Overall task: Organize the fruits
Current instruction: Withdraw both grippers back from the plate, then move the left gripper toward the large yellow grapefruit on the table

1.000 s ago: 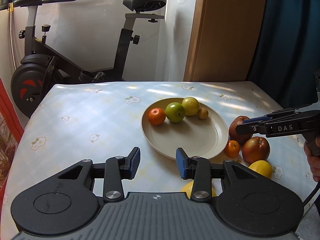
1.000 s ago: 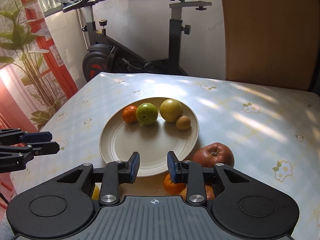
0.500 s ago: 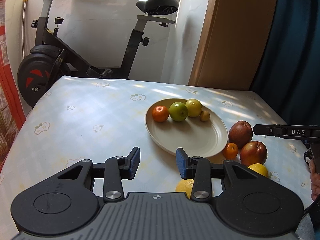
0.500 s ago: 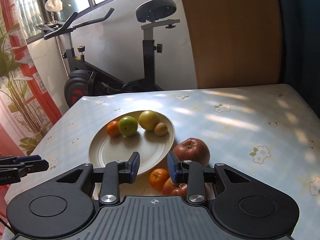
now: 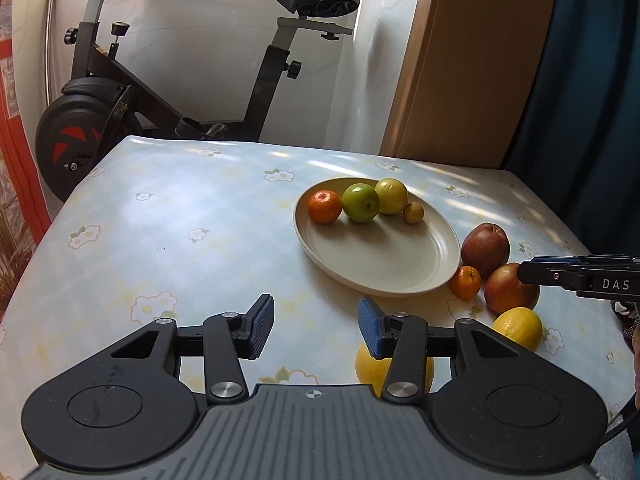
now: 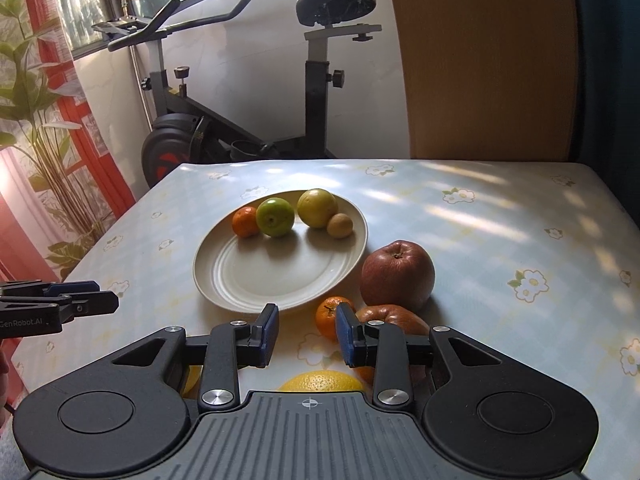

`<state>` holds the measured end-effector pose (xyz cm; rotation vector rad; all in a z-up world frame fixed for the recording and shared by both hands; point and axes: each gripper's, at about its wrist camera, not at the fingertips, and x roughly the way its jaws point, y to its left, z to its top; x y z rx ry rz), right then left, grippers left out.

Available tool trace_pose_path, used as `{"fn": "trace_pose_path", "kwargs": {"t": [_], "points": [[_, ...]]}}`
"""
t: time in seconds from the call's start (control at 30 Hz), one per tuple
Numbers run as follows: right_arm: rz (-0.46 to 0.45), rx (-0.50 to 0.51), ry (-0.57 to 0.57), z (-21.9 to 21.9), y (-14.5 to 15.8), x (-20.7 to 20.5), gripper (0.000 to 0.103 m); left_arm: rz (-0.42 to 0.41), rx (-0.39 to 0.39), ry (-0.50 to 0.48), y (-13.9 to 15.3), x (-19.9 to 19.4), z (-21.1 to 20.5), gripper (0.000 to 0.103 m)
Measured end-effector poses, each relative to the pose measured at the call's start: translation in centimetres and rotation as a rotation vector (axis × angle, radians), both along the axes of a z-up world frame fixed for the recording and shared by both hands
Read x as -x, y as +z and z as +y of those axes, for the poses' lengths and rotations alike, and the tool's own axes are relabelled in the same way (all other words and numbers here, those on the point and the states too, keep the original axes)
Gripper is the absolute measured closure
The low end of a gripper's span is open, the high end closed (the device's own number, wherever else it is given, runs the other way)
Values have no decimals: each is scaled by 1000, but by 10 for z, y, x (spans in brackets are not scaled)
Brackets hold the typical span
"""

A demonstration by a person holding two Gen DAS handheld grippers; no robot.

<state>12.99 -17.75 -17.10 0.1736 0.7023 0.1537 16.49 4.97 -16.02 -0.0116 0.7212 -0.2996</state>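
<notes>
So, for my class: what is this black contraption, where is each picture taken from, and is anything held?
No robot here: a person holds a two-fingered gripper in each hand, each carrying a camera that looks along its fingers. One picture comes from the left gripper, the other from the right gripper. On the flowered table stands a plate with an orange, a green apple, a yellow fruit and a small brownish fruit. Beside it lie two red apples, a small orange, a lemon and a bigger yellow citrus. Nothing is held: the left jaws have just been opening, the right stand slightly apart, both empty.
</notes>
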Motion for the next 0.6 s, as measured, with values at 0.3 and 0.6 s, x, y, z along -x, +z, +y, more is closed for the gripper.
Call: {"fn": "trace_pose_path", "kwargs": {"t": [0.3, 0.6], "points": [[31, 31, 117, 35, -3, -1, 72, 51, 36, 3, -6, 0, 9, 54], [55, 60, 219, 62, -3, -1, 72, 61, 49, 26, -7, -3, 16, 55]]}}
